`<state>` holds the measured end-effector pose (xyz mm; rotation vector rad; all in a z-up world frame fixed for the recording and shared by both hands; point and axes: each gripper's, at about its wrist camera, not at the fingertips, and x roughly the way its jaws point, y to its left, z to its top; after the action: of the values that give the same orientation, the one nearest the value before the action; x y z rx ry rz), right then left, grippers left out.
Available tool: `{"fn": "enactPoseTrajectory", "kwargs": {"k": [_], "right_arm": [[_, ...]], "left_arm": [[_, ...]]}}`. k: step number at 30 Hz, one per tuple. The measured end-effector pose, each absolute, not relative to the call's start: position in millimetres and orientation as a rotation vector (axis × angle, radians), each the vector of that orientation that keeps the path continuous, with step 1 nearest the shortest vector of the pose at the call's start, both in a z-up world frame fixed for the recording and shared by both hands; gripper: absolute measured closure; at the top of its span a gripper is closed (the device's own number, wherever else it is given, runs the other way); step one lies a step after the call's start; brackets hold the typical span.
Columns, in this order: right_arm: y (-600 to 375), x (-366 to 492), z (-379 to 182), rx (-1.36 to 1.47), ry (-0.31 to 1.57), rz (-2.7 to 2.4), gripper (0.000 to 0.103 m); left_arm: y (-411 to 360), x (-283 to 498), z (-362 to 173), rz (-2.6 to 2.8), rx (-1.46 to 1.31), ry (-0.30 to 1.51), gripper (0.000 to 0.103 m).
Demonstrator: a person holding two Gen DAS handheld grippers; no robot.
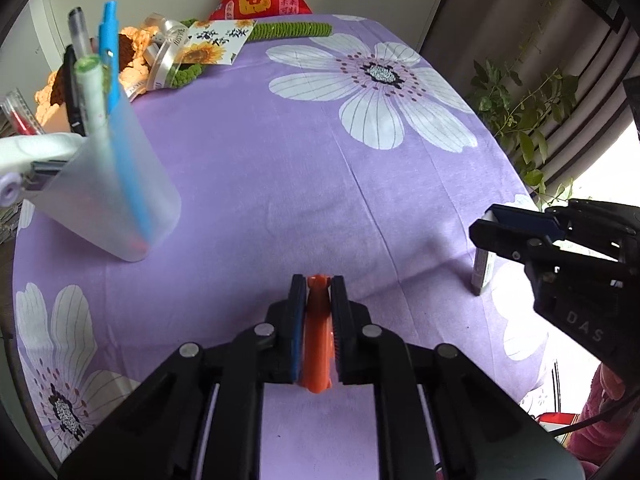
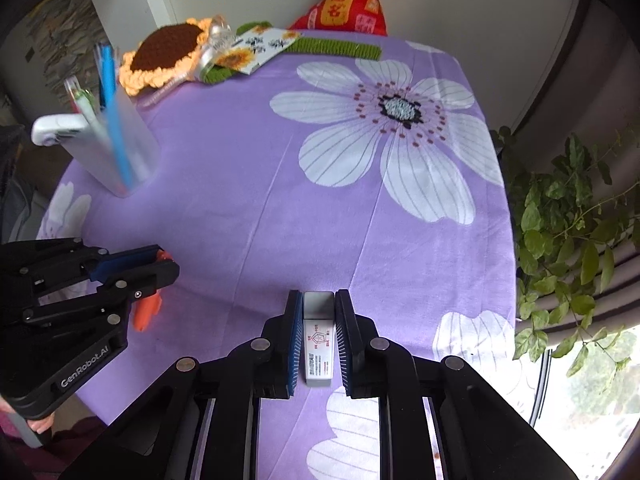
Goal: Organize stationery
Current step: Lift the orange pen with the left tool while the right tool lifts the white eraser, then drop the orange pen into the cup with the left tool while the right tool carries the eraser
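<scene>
Eraser [image 2: 319, 338] clamped in right gripper [image 2: 318, 340], orange cutter [image 1: 318, 334] in left gripper [image 1: 318, 332]; cup [image 1: 120, 192] upper left could tip if bumped.

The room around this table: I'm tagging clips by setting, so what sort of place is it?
Probably a home, not an office: a flowered purple tablecloth, a crocheted sunflower, a leafy houseplant by the window, and a frosted pen cup.

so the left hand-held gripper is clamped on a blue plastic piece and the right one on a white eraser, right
Not quite: the piece in the left hand-held gripper is an orange plastic piece, not blue, as the left wrist view shows. The right hand-held gripper is indeed clamped on the white eraser.
</scene>
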<state>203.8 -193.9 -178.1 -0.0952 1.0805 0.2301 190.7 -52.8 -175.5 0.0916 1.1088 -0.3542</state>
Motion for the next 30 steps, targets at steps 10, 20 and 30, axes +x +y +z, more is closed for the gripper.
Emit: {"fn": "enactPoseTrajectory", "kwargs": {"k": [10,20,30], "right_arm": [[-191.9,183.8,-148.1,-0.063,0.981,0.251,0.086],[-175.6,182.1,-121.9,-0.051,0.924,0.287,0.086],[-142.3,181.3,-93.0,-0.096,0.863,0.331,0.086]], "left_arm": [[-32.3,175.5,-133.8,-0.33,0.038,0.994,0.093],[-7.9,171.9,-92.0,-0.318,-0.005,0.889,0.093],[14.8,175.9,-55.0,-0.3,-0.024,0.801,0.093]]}}
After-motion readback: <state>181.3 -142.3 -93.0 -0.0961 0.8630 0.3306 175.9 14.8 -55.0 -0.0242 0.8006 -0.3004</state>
